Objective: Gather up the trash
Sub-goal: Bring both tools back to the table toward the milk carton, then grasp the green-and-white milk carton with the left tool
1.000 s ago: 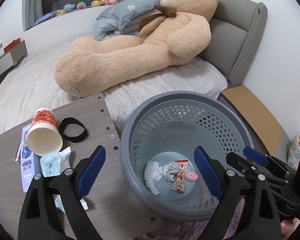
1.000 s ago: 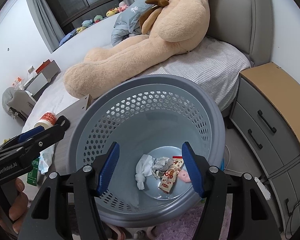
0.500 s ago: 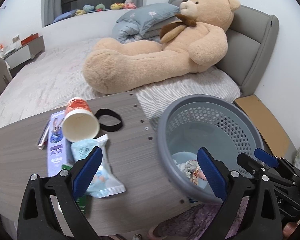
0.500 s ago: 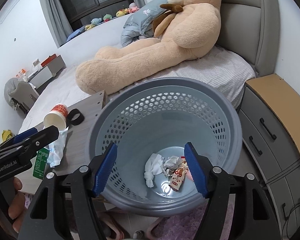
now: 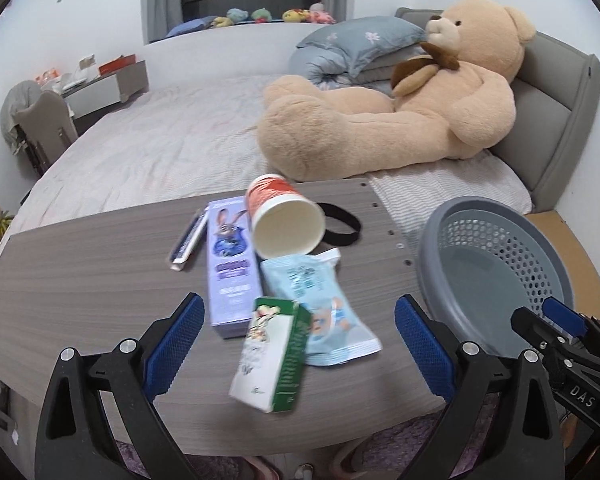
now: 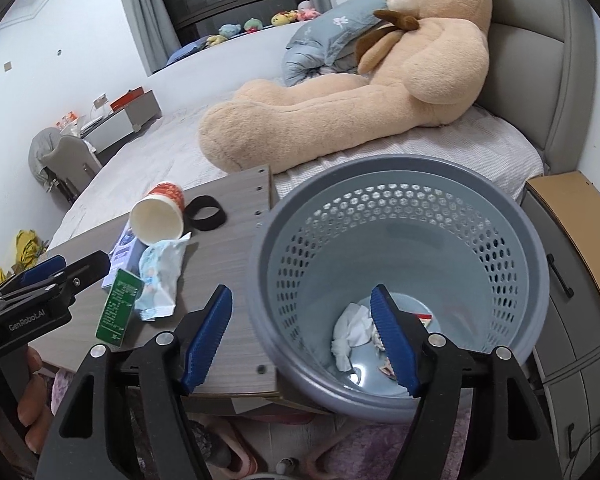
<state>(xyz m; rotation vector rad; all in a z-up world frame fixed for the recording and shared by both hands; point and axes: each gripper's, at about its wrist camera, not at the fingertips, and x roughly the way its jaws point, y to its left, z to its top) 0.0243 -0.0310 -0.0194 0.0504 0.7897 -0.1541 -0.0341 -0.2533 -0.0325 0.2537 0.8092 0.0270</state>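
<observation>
A paper cup (image 5: 285, 220) lies on its side on the grey wooden table (image 5: 79, 272). Beside it are a purple box (image 5: 229, 264), a light blue wrapper (image 5: 320, 300), a green and white carton (image 5: 271, 356) and a black band (image 5: 342, 222). My left gripper (image 5: 295, 320) hovers wide open over the carton, touching nothing. The grey perforated bin (image 6: 400, 168) stands at the table's right end, with a white tissue (image 6: 352, 328) and wrappers at its bottom. My right gripper (image 6: 302, 300) hangs above the bin's near rim, its jaws opening and holding nothing.
A big teddy bear (image 5: 400, 120) lies on the bed (image 5: 159, 140) behind the table. A wooden-topped drawer unit (image 6: 572, 216) stands right of the bin. A small tube (image 5: 187, 240) rests left of the purple box. A hand (image 6: 27, 400) holds the left gripper.
Both grippers have swung left from over the bin. The left one now faces the table's litter instead of the bin's inside. Both pairs of jaws stand a little wider.
</observation>
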